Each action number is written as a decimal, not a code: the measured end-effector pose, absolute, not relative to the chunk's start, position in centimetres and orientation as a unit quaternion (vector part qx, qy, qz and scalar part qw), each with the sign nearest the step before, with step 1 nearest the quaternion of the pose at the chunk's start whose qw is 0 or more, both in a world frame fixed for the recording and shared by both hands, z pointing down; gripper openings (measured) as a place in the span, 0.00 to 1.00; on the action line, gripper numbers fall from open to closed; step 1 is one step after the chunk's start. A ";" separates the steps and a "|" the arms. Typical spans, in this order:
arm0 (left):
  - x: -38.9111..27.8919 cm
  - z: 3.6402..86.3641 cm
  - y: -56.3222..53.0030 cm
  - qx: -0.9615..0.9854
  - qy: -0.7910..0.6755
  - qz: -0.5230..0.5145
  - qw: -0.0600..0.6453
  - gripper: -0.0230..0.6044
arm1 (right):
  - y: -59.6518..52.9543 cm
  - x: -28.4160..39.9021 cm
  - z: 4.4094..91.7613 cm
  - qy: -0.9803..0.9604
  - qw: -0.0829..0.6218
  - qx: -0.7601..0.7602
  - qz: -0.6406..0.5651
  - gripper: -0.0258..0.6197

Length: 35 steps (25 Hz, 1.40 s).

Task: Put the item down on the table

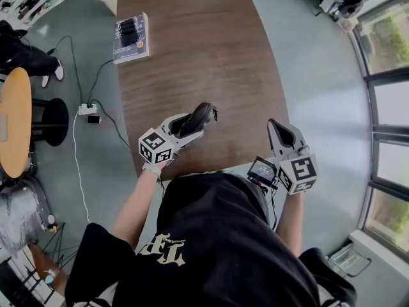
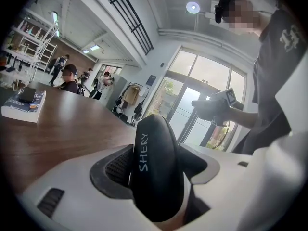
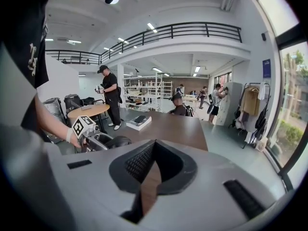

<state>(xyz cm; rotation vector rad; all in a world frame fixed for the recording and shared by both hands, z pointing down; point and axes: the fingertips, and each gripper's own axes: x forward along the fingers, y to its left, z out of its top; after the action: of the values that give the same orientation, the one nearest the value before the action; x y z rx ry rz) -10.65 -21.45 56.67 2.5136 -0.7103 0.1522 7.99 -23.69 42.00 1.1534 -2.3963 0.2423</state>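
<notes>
A black oval case (image 1: 199, 116) printed "SHERY" (image 2: 156, 162) sits between the jaws of my left gripper (image 1: 193, 125), which is shut on it. The case is over the near part of the brown wooden table (image 1: 204, 56); I cannot tell whether it touches the top. My right gripper (image 1: 278, 132) hovers at the table's near right corner, its jaws closed together with nothing between them (image 3: 153, 146). In the right gripper view the left gripper with the case (image 3: 116, 141) shows at the left.
A book with a black object on top (image 1: 131, 37) lies at the table's far left. On the floor to the left are a round wooden table (image 1: 14, 120), a power strip (image 1: 87, 110) and cables. Windows line the right side. Several people stand in the background.
</notes>
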 end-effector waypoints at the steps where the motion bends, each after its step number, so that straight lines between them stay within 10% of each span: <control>1: -10.7 57.2 -21.6 0.928 -0.259 0.060 0.262 0.52 | -23.7 7.9 42.2 -0.872 0.236 0.420 0.088 0.02; 35: -9.7 70.1 -22.3 0.913 -0.148 0.267 0.271 0.52 | -22.6 7.7 44.2 -0.850 0.257 0.444 0.121 0.02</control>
<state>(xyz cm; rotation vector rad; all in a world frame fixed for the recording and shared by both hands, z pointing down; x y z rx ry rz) -9.72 -22.29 70.10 2.4594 -0.3982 0.7182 7.65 -22.61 44.20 1.2057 -2.3061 0.3273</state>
